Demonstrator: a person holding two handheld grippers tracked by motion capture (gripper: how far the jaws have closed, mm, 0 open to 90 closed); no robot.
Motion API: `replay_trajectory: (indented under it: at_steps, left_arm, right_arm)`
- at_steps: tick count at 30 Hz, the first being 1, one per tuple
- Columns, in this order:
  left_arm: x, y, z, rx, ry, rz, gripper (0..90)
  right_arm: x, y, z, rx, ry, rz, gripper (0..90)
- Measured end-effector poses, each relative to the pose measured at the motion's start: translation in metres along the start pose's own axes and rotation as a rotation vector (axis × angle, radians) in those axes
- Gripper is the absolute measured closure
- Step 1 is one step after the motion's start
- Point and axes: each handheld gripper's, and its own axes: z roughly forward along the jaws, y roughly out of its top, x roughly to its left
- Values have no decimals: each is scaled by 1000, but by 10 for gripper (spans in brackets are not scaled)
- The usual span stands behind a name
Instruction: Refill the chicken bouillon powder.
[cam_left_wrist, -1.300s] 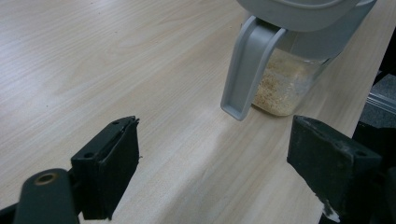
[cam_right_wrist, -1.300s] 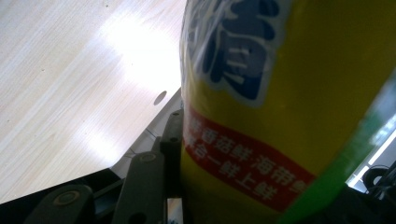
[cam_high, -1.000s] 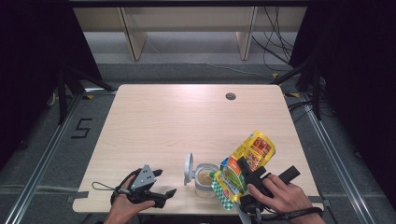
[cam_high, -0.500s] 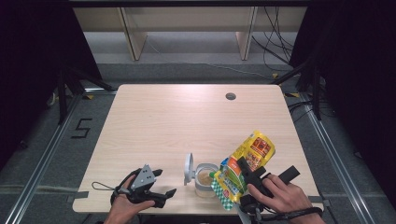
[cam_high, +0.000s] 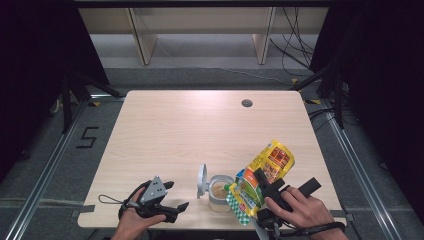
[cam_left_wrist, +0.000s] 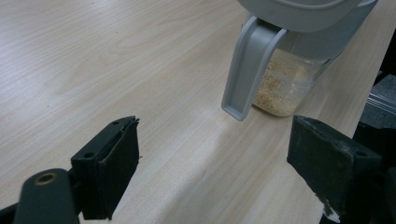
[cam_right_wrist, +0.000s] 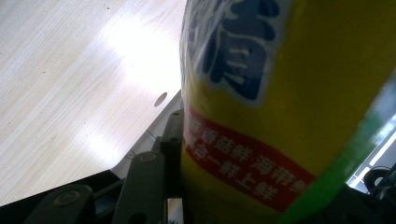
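Observation:
A small clear jar (cam_high: 220, 192) with beige grains inside stands near the table's front edge, its grey hinged lid (cam_high: 202, 181) flipped open to the left. In the left gripper view the jar (cam_left_wrist: 285, 86) and its lid tab (cam_left_wrist: 243, 70) sit just ahead. My right gripper (cam_high: 262, 187) is shut on a yellow and green snack bag (cam_high: 260, 177), tilted with its lower end over the jar. The bag (cam_right_wrist: 280, 102) looms large in the right gripper view. My left gripper (cam_high: 172, 196) rests open on the table left of the jar, with nothing between its fingers (cam_left_wrist: 112, 168).
The light wooden table (cam_high: 190, 130) has a round cable hole (cam_high: 247, 103) at the back right. Wooden shelf legs (cam_high: 141, 35) stand beyond the far edge. Cables (cam_high: 295, 45) lie on the floor at the back right.

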Motion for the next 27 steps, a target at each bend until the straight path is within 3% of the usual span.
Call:
replay_trajectory:
  at_steps: [2,5,21,27]
  left_arm:
    - [0,0,0,1,0,0,159]
    - [1,0,-1,13,6,13,160]
    - [0,0,0,1,0,0,160]
    - [0,0,0,-3,0,1,160]
  right_arm:
    - [0,0,-1,7,-16,-5,629]
    - [0,0,0,1,-1,-1,629]
    - [0,-1,-1,10,-20,-2,629]
    - [0,0,0,1,-1,-4,629]
